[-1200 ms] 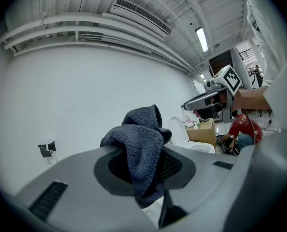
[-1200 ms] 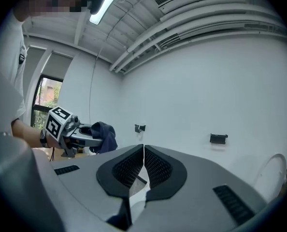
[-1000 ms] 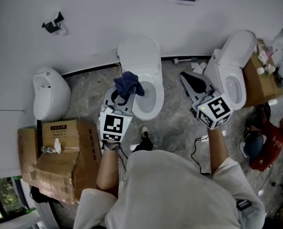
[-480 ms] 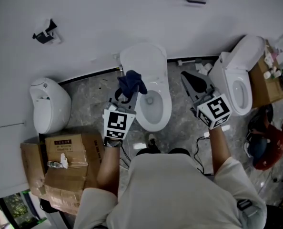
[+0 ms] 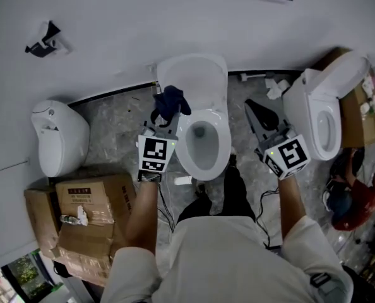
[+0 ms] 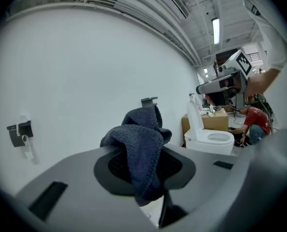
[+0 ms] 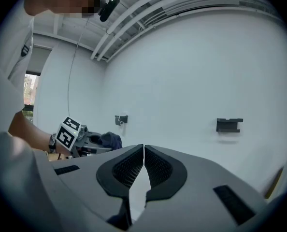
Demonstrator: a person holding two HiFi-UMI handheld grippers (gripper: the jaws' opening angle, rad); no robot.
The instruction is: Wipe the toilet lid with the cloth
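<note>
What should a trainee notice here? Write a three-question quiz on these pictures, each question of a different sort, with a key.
1. True or false: the left tool is shut on the dark blue cloth.
2. Pick one. The right tool is: A) shut and empty; B) open around a brush; C) shut on the cloth.
3. Fill in the blank: the lid of the middle toilet is ___ (raised or lowered).

Key: 1 true; 2 A; 3 raised.
</note>
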